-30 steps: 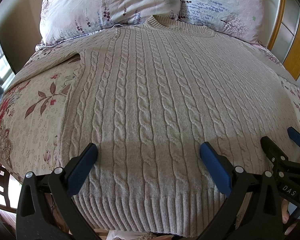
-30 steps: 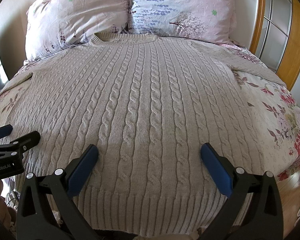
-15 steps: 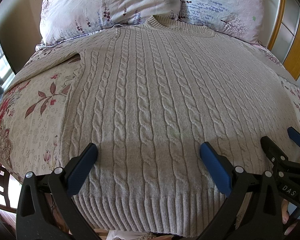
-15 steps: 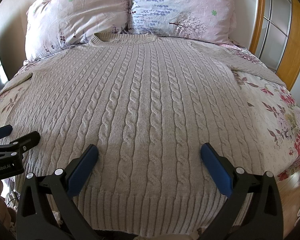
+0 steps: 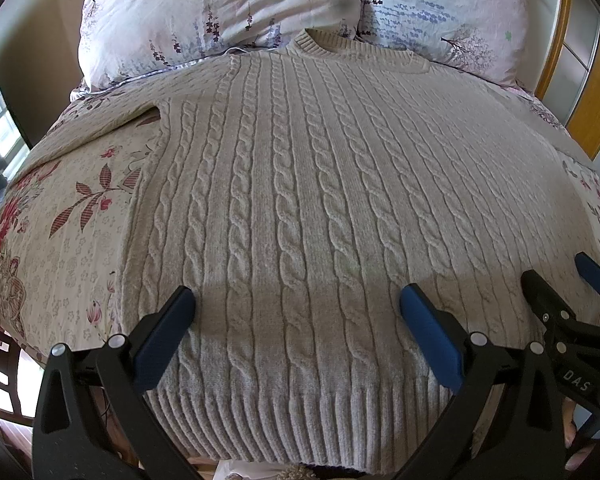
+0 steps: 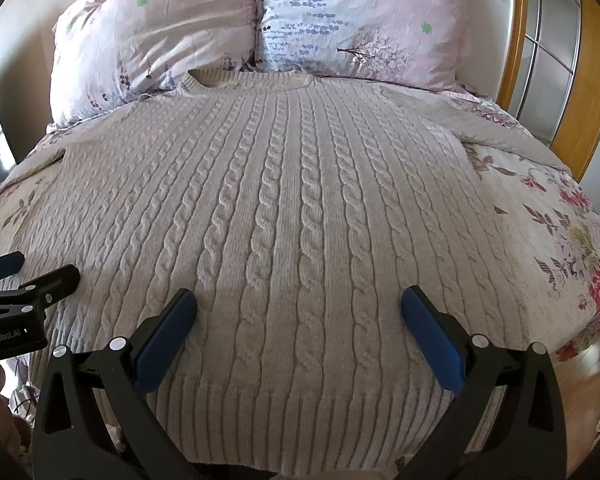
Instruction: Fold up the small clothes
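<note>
Black left gripper (image 5: 296, 304); blue pads (image 5: 428, 336); silver screws (image 5: 476, 338)

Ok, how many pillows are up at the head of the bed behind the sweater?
2. One pale pink floral pillow sits behind the left shoulder of the beige cable-knit sweater, and one white-and-pink floral pillow sits behind the right. They touch in the middle; any behind them would be hidden.
</note>
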